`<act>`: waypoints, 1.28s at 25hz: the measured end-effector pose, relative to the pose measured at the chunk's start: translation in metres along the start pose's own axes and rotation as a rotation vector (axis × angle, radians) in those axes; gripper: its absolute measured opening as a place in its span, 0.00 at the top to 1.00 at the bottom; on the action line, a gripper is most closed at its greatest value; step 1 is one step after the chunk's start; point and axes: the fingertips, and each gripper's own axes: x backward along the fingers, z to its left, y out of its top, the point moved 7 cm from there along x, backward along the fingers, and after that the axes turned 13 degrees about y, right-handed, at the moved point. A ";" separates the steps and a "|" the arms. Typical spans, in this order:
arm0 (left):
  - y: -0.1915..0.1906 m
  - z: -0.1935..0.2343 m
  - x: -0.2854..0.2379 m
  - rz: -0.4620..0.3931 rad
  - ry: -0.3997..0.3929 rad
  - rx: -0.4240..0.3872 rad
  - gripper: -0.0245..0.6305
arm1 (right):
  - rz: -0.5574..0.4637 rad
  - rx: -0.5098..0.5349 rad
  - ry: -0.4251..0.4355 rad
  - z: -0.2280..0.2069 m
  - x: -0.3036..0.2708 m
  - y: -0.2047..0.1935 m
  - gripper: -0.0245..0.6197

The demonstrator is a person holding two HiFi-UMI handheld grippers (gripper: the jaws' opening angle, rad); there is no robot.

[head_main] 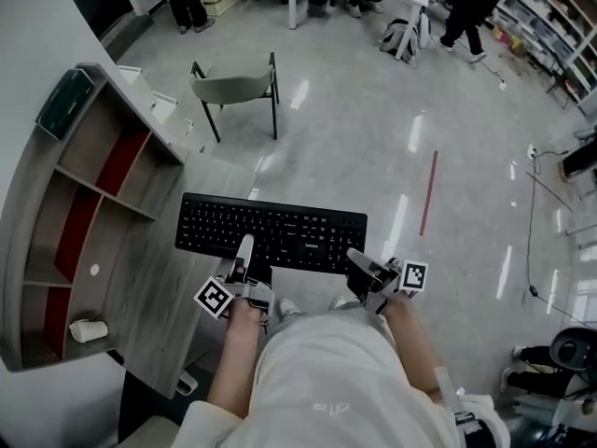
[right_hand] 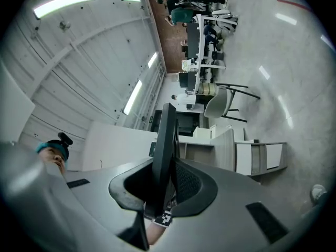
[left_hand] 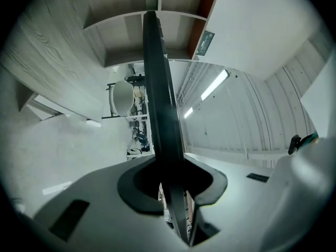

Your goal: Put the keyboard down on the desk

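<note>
A black keyboard (head_main: 272,232) is held flat in the air, keys up, over the floor just right of the grey wooden desk (head_main: 149,287). My left gripper (head_main: 244,255) is shut on its near edge at the left. My right gripper (head_main: 358,262) is shut on the near edge toward the right end. In the left gripper view the keyboard (left_hand: 160,104) shows edge-on as a dark blade clamped between the jaws, with the desk (left_hand: 52,51) beyond it. The right gripper view shows the keyboard (right_hand: 165,146) edge-on between the pads too.
The desk carries a shelf unit (head_main: 84,203) with red dividers and a small white cup (head_main: 89,330). A grey chair (head_main: 238,87) stands on the polished floor beyond. People (head_main: 466,7) and more desks are at the room's far end. A red floor strip (head_main: 428,194) lies to the right.
</note>
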 end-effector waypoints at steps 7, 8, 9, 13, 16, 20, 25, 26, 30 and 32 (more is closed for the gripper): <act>0.128 0.058 0.039 0.015 0.005 0.030 0.81 | 0.011 0.017 -0.055 -0.060 -0.101 -0.080 0.80; 0.143 0.066 0.043 0.016 0.008 0.034 0.81 | 0.011 0.016 -0.063 -0.067 -0.112 -0.089 0.80; 0.152 0.071 0.046 0.014 0.014 0.038 0.81 | 0.011 0.011 -0.069 -0.073 -0.120 -0.095 0.80; 0.174 0.088 0.046 0.004 0.044 0.056 0.81 | 0.017 -0.016 -0.094 -0.092 -0.138 -0.102 0.80; 0.186 0.098 0.040 -0.013 0.074 0.074 0.82 | 0.033 -0.032 -0.107 -0.108 -0.152 -0.096 0.80; 0.202 0.106 0.026 -0.045 0.101 0.075 0.82 | 0.060 -0.059 -0.109 -0.127 -0.171 -0.078 0.80; 0.224 0.109 -0.008 -0.085 0.134 0.089 0.82 | 0.103 -0.089 -0.105 -0.155 -0.204 -0.039 0.80; 0.228 0.109 -0.016 -0.093 0.139 0.093 0.82 | 0.112 -0.096 -0.102 -0.160 -0.212 -0.030 0.80; 0.244 0.110 -0.046 -0.138 0.164 0.090 0.82 | 0.153 -0.129 -0.096 -0.183 -0.239 0.007 0.80; 0.249 0.110 -0.061 -0.164 0.183 0.093 0.82 | 0.176 -0.146 -0.097 -0.192 -0.251 0.026 0.80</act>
